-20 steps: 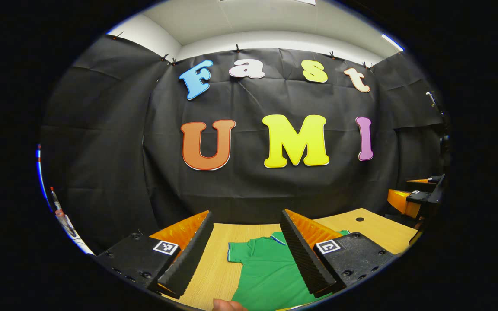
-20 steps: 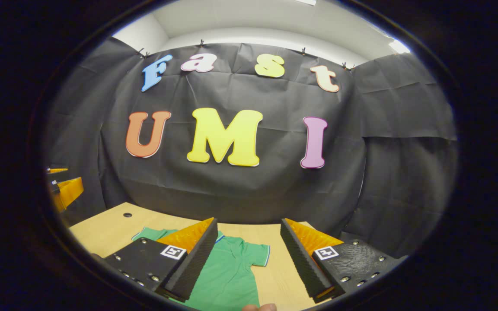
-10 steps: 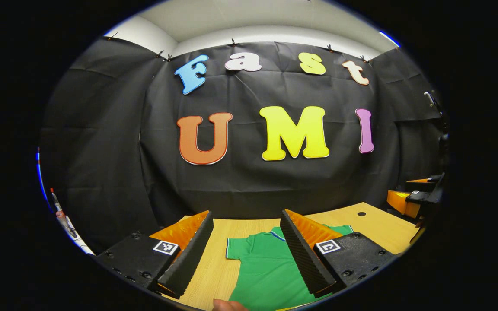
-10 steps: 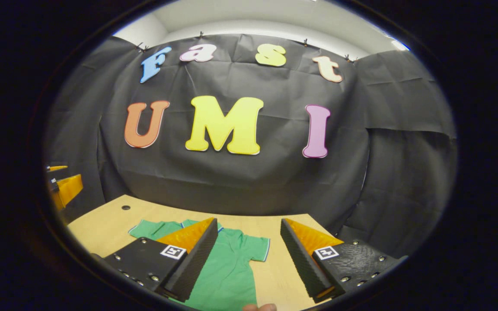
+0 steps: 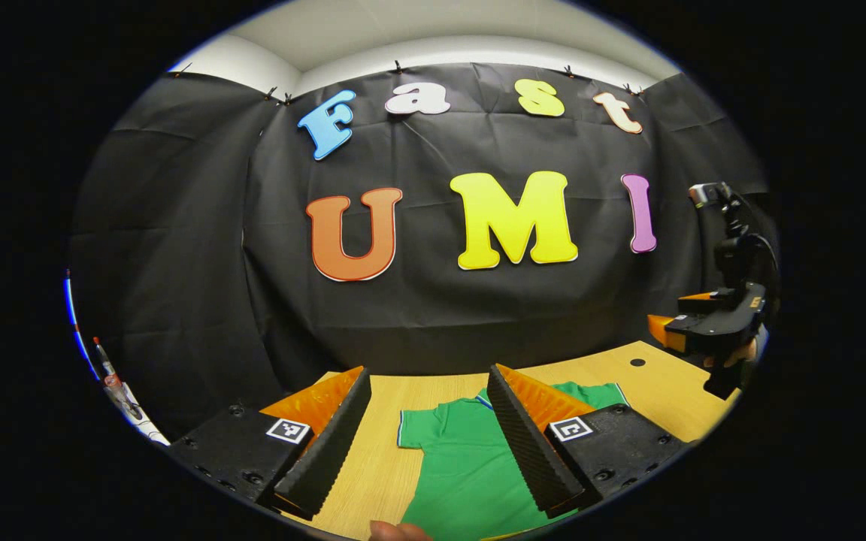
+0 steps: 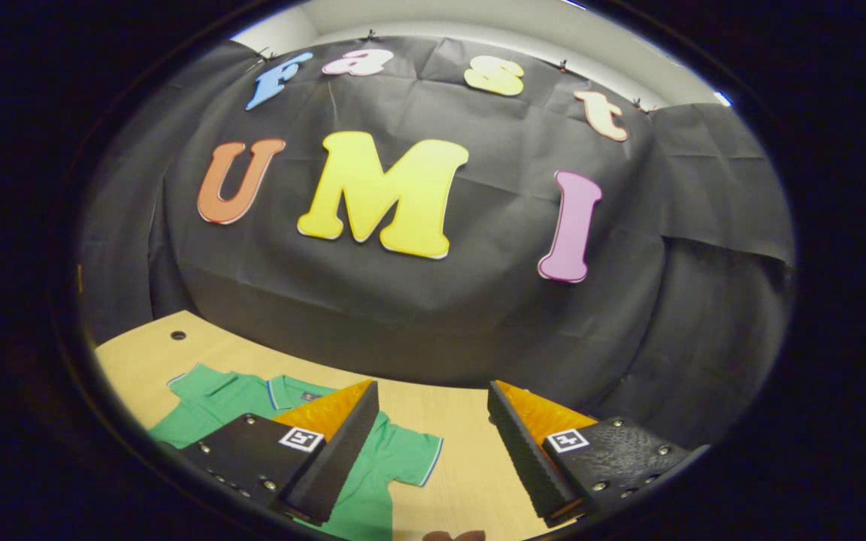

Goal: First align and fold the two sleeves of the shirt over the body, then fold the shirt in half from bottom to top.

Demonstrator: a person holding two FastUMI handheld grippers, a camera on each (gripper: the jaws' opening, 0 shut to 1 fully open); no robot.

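Above the green shirt (image 6: 395,458), right tool (image 6: 431,391) has tilted — jaws apart.

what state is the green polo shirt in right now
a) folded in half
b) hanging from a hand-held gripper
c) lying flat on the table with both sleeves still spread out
c: the green polo shirt lies flat on the wooden table, each sleeve spread to its side, and neither open hand-held gripper touches it.
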